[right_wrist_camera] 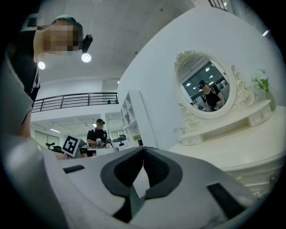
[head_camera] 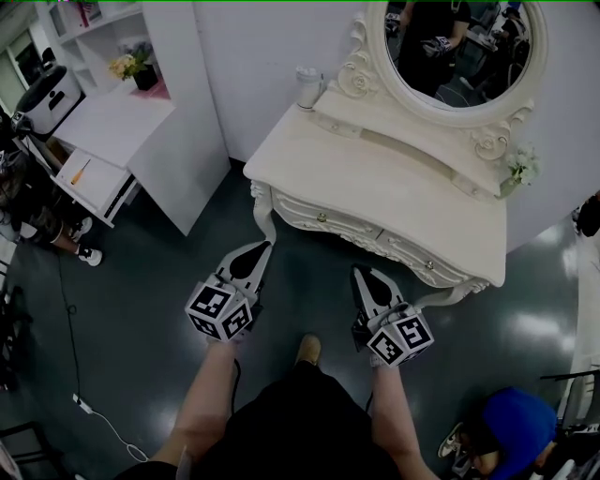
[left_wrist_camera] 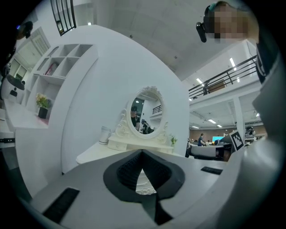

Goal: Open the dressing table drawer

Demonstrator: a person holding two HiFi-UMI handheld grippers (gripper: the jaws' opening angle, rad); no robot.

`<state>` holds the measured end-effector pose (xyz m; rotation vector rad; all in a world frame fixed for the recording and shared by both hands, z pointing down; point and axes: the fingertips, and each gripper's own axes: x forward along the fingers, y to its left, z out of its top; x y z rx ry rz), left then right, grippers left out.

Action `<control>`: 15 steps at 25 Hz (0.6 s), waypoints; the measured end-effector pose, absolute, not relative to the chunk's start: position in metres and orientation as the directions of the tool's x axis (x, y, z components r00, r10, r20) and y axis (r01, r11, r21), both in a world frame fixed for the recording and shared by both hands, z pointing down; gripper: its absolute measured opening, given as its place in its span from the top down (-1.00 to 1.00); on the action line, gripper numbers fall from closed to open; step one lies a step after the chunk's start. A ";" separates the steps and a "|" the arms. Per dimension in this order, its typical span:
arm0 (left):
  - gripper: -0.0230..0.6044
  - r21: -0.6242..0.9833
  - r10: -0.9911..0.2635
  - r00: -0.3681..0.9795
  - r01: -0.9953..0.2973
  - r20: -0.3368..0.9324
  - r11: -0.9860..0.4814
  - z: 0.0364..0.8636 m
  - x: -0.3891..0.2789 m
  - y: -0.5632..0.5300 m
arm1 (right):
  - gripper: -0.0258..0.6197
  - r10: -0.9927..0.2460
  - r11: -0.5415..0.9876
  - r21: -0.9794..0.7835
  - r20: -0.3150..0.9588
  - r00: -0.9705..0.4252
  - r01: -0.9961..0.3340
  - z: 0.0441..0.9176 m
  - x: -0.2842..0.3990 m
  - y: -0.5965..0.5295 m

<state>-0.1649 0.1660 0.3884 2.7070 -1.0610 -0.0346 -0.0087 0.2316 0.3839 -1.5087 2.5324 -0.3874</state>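
Cream-white dressing table (head_camera: 375,178) stands ahead of you, its drawer (head_camera: 323,217) shut under the front edge.
Your left gripper (head_camera: 260,247) and right gripper (head_camera: 364,273) hang short of the drawer front, both with jaws pressed together on nothing.

Mirror (head_camera: 457,52) on dressing table (head_camera: 394,187); shelves (head_camera: 94,28) leftward
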 end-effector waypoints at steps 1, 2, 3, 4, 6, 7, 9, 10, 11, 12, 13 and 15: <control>0.91 0.222 -0.672 0.738 -0.666 0.061 -0.712 0.388 -0.160 0.158 | 0.90 -0.879 0.457 -0.306 -0.014 -0.476 -0.835 0.383 -0.005 0.223; 0.91 0.221 -0.671 0.739 -0.665 0.059 -0.713 0.387 -0.156 0.150 | 0.90 -0.878 0.460 -0.305 -0.016 -0.478 -0.834 0.382 -0.002 0.214; 0.91 0.222 -0.671 0.740 -0.664 0.056 -0.714 0.386 -0.152 0.142 | 0.90 -0.877 0.462 -0.304 -0.018 -0.480 -0.833 0.382 0.001 0.206; 0.91 0.222 -0.671 0.740 -0.664 0.054 -0.714 0.385 -0.148 0.134 | 0.90 -0.876 0.465 -0.302 -0.018 -0.483 -0.832 0.381 0.005 0.199; 0.91 0.224 -0.672 0.739 -0.664 0.051 -0.714 0.383 -0.140 0.120 | 0.90 -0.872 0.471 -0.302 -0.016 -0.489 -0.829 0.380 0.011 0.183; 0.91 0.224 -0.672 0.739 -0.664 0.051 -0.713 0.383 -0.137 0.114 | 0.90 -0.870 0.474 -0.303 -0.013 -0.493 -0.827 0.381 0.014 0.176; 0.91 0.225 -0.674 0.737 -0.666 0.054 -0.711 0.384 -0.131 0.102 | 0.90 -0.865 0.480 -0.302 -0.009 -0.501 -0.824 0.382 0.018 0.163; 0.91 0.226 -0.676 0.735 -0.669 0.057 -0.708 0.385 -0.129 0.097 | 0.90 -0.863 0.485 -0.297 -0.007 -0.506 -0.823 0.383 0.020 0.157; 0.91 0.226 -0.678 0.732 -0.672 0.061 -0.705 0.386 -0.126 0.091 | 0.90 -0.859 0.490 -0.292 -0.003 -0.511 -0.821 0.383 0.022 0.151; 0.91 0.227 -0.682 0.729 -0.676 0.063 -0.702 0.386 -0.124 0.086 | 0.90 -0.856 0.494 -0.288 0.002 -0.517 -0.820 0.383 0.024 0.146; 0.91 0.226 -0.685 0.726 -0.679 0.064 -0.699 0.386 -0.122 0.081 | 0.90 -0.853 0.498 -0.286 0.007 -0.522 -0.819 0.384 0.026 0.142; 0.91 0.225 -0.689 0.722 -0.684 0.065 -0.694 0.386 -0.116 0.073 | 0.90 -0.848 0.506 -0.285 0.009 -0.530 -0.814 0.384 0.031 0.132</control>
